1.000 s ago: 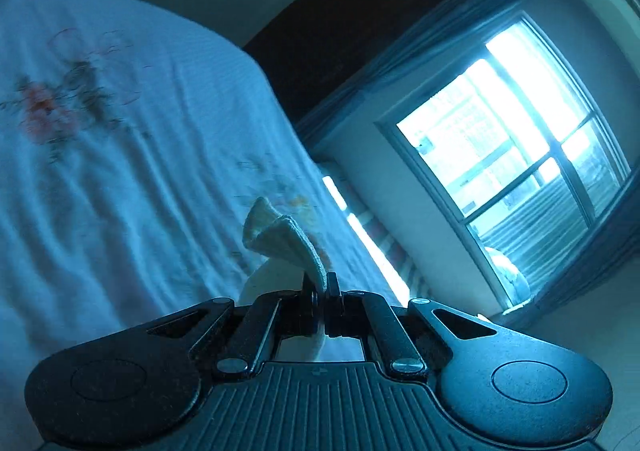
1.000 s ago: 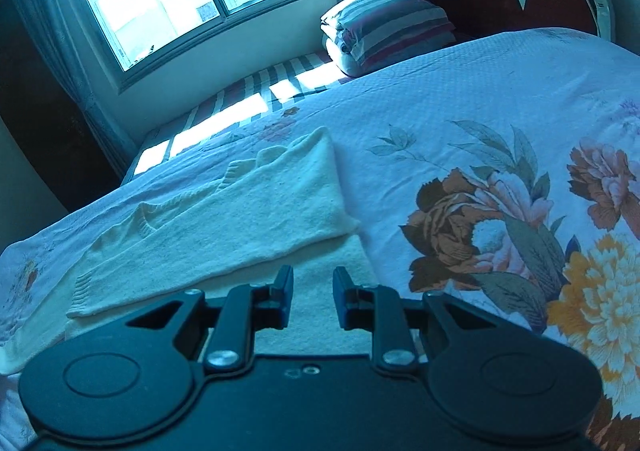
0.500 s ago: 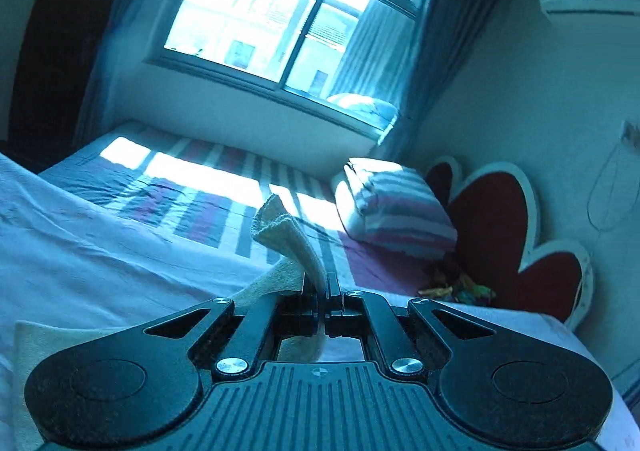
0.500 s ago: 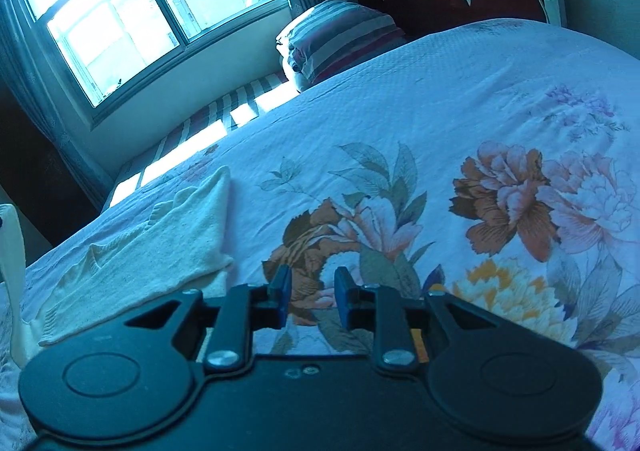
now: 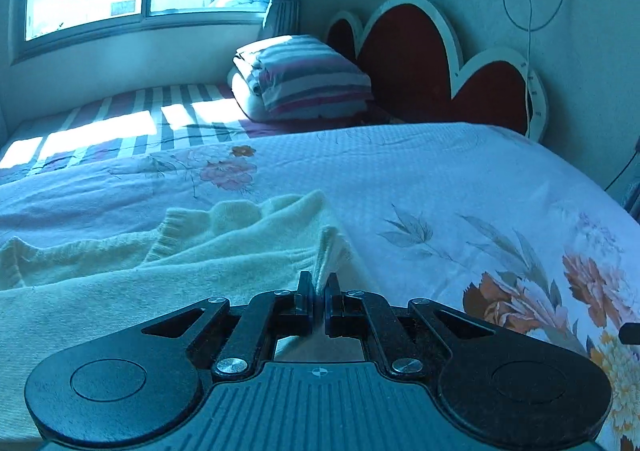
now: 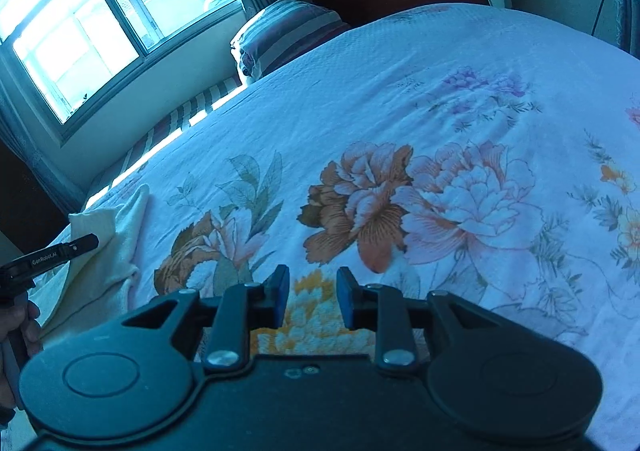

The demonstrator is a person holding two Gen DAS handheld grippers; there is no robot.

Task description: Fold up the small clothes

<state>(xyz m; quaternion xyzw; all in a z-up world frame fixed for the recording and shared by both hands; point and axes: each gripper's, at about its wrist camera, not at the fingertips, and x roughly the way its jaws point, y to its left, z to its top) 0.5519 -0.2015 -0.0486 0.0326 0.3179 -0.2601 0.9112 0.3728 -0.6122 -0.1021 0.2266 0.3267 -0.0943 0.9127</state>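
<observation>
While the fold was under way: the cream sweater [image 5: 224, 247] lay on the flowered bedspread [image 5: 460, 187], toward the window side, partly doubled over
Step in hand: judged to be carrying a pinched edge across the sweater
Doing it well: lay the edge down level with the layer beneath, keep the cloth taut and low, release only once it rests flat
Left gripper [image 5: 318, 293]: jaws nearly together, clamped on a thin fold of sweater edge, with cloth standing up between the fingers
Right gripper [image 6: 312, 291]: jaws apart, holding nothing, above the bedspread's printed flowers, well apart from the sweater
</observation>
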